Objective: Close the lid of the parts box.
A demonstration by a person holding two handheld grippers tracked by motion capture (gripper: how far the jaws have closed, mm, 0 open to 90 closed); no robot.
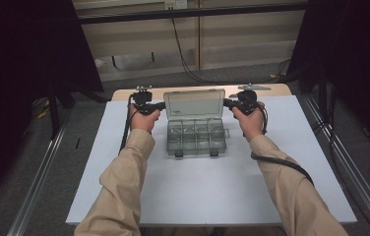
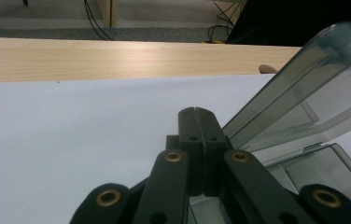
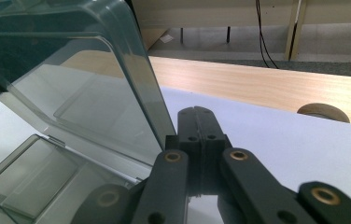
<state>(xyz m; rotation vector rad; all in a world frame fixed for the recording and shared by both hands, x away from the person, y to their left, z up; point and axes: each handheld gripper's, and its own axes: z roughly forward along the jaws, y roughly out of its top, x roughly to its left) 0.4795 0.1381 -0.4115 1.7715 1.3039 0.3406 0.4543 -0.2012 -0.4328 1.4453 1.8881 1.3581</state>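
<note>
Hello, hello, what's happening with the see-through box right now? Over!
Left gripper and right gripper both shut, empty, flanking the lid. Clear compartment box open on the white table, lid upright. Nothing in the way.

You saw: organiser box (image 1: 195, 132) smoky clear grey | sheet (image 1: 202, 187) plain white | table edge (image 1: 124, 94) pale wood-grain | your sleeves (image 1: 124, 182) tan | grippers black.

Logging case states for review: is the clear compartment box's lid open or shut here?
Open. The lid stands raised behind the clear compartment box, hinged along its far edge, with the divided compartments exposed.
</note>
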